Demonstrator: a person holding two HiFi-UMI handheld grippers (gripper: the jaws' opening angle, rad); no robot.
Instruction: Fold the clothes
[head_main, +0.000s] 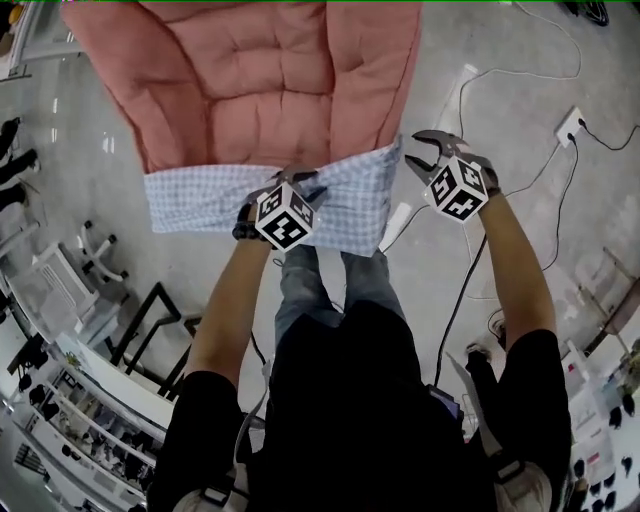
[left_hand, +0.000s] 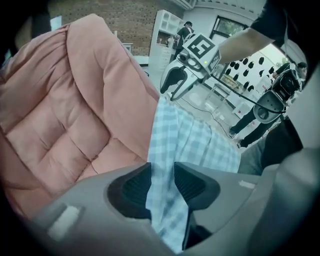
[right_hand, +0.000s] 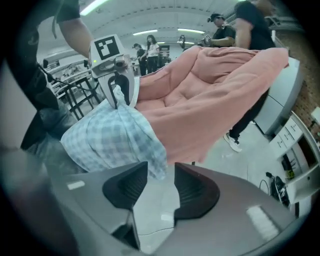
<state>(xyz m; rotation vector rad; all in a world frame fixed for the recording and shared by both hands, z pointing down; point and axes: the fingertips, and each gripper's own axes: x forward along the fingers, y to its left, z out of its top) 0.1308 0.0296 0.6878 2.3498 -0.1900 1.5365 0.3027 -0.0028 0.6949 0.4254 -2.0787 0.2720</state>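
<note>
My left claw (left_hand: 162, 186) is clamped on the checked cloth (head_main: 200, 195), which runs up between its pads and drapes ahead over the edge of the pink cushion (head_main: 250, 70). My right claw (right_hand: 161, 187) stands apart and empty, with the cloth's corner just beyond its left jaw. I'd bite that corner deeply, then keep both claws level for the fold.

Cushion (head_main: 250, 70) cropped (top edge), cloth (head_main: 200, 195) corner hidden

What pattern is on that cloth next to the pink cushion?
The cloth is a light blue-and-white check, clearest in the left gripper view.
</note>
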